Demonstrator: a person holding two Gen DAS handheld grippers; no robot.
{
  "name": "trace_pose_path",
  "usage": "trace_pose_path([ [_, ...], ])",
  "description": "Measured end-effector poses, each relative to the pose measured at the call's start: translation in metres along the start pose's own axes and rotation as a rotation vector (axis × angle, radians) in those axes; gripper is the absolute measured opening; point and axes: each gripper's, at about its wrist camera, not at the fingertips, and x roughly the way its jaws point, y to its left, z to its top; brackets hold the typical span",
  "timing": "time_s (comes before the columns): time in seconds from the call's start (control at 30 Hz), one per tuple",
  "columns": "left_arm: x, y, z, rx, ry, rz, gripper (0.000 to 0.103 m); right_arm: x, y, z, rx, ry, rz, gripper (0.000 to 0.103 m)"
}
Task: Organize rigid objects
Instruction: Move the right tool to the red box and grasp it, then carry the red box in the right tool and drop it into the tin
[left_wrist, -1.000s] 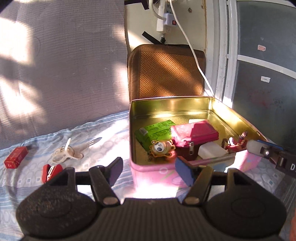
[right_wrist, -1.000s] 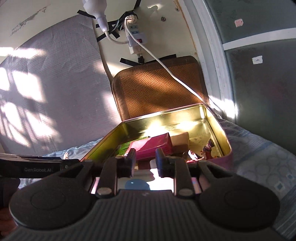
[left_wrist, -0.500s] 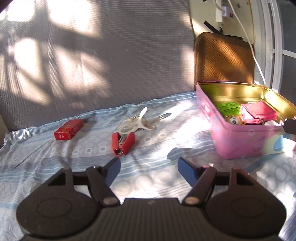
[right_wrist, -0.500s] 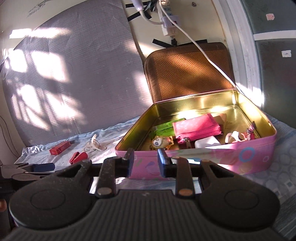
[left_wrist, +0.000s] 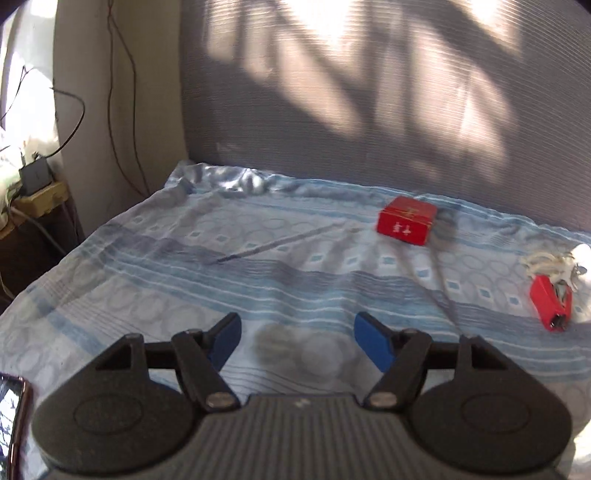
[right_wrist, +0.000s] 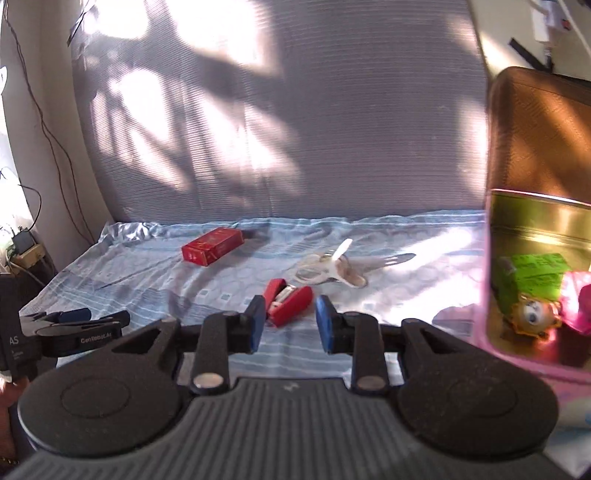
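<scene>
A red box (left_wrist: 406, 220) (right_wrist: 212, 245), a red stapler (left_wrist: 551, 301) (right_wrist: 290, 301) and white scissors (right_wrist: 332, 269) (left_wrist: 550, 262) lie on the blue patterned cloth. The pink tin (right_wrist: 524, 343) stands open at the right, holding a green packet (right_wrist: 532, 275), a small toy (right_wrist: 532, 314) and a pink item. My left gripper (left_wrist: 297, 341) is open and empty, hovering over bare cloth left of the red box; it also shows in the right wrist view (right_wrist: 74, 321). My right gripper (right_wrist: 290, 325) is open and empty, just in front of the stapler.
A grey padded wall (right_wrist: 277, 129) backs the cloth. The tin's brown lid (right_wrist: 539, 140) stands upright behind it. The cloth's left edge drops to a dark side area with cables and a small adapter (left_wrist: 35, 175). A shiny phone edge (left_wrist: 14, 417) sits bottom left.
Both grippers swung left, away from the tin. The left view now faces the red box and left cloth edge. The right gripper opened wider and now faces the stapler.
</scene>
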Motion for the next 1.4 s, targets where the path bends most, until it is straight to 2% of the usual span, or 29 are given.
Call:
trace_pose_path([
  [0.07, 0.0, 0.011, 0.006, -0.034, -0.034, 0.04, 0.071, 0.04, 0.024, 0.013, 0.008, 0.026, 0.037, 0.045],
  [0.13, 0.002, 0.016, 0.008, -0.045, -0.036, 0.077, 0.071, 0.084, 0.044, 0.026, 0.046, 0.067, 0.055, 0.047],
  [0.17, 0.005, 0.018, 0.01, -0.062, -0.029, 0.069, 0.071, 0.101, 0.051, 0.031, 0.064, 0.084, 0.052, 0.049],
  [0.23, 0.006, 0.023, 0.011, -0.096, -0.022, 0.044, 0.071, 0.145, 0.067, 0.043, 0.121, 0.112, -0.008, 0.053],
  [0.37, 0.002, 0.028, 0.016, -0.151, -0.055, 0.021, 0.074, 0.206, 0.083, 0.054, 0.192, 0.177, -0.07, 0.078],
  [0.5, -0.002, 0.034, 0.019, -0.196, -0.066, -0.011, 0.076, 0.241, 0.096, 0.058, 0.156, 0.195, -0.136, 0.085],
  [0.53, -0.002, 0.034, 0.019, -0.196, -0.063, -0.013, 0.076, 0.249, 0.099, 0.057, 0.124, 0.238, -0.165, 0.085],
  [0.57, -0.001, 0.035, 0.019, -0.197, -0.057, -0.016, 0.076, 0.252, 0.101, 0.054, 0.093, 0.261, -0.175, 0.08],
  [0.6, 0.0, 0.035, 0.019, -0.199, -0.054, -0.018, 0.076, 0.247, 0.103, 0.052, 0.051, 0.245, -0.178, 0.068],
  [0.67, -0.001, 0.037, 0.019, -0.211, -0.056, -0.017, 0.076, 0.232, 0.1, 0.047, 0.022, 0.251, -0.12, 0.061],
  [0.73, -0.001, 0.041, 0.019, -0.228, -0.059, -0.015, 0.077, 0.203, 0.095, 0.038, -0.014, 0.263, -0.062, 0.061],
  [0.83, 0.003, 0.044, 0.018, -0.246, -0.037, -0.04, 0.077, 0.148, 0.086, 0.014, -0.133, 0.297, 0.057, 0.061],
  [0.93, 0.004, 0.036, 0.014, -0.212, -0.014, -0.128, 0.076, 0.067, 0.06, -0.023, -0.272, 0.324, 0.2, 0.061],
  [1.03, -0.007, 0.009, 0.007, -0.104, -0.031, -0.276, 0.075, -0.017, 0.022, -0.06, -0.368, 0.317, 0.23, 0.061],
  [1.13, -0.024, -0.029, -0.006, 0.055, -0.039, -0.479, 0.075, -0.085, -0.022, -0.089, -0.367, 0.293, 0.167, 0.062],
  [1.2, -0.034, -0.061, -0.017, 0.138, 0.002, -0.625, 0.075, -0.126, -0.049, -0.11, -0.355, 0.271, 0.089, 0.064],
  [1.27, -0.048, -0.095, -0.028, 0.193, 0.07, -0.765, 0.075, -0.158, -0.07, -0.128, -0.323, 0.227, -0.039, 0.075],
  [1.33, -0.066, -0.124, -0.037, 0.255, 0.095, -0.853, 0.075, -0.181, -0.085, -0.14, -0.275, 0.183, -0.123, 0.076],
  [1.4, -0.083, -0.152, -0.048, 0.292, 0.135, -0.925, 0.075, -0.197, -0.094, -0.15, -0.204, 0.142, -0.154, 0.076],
])
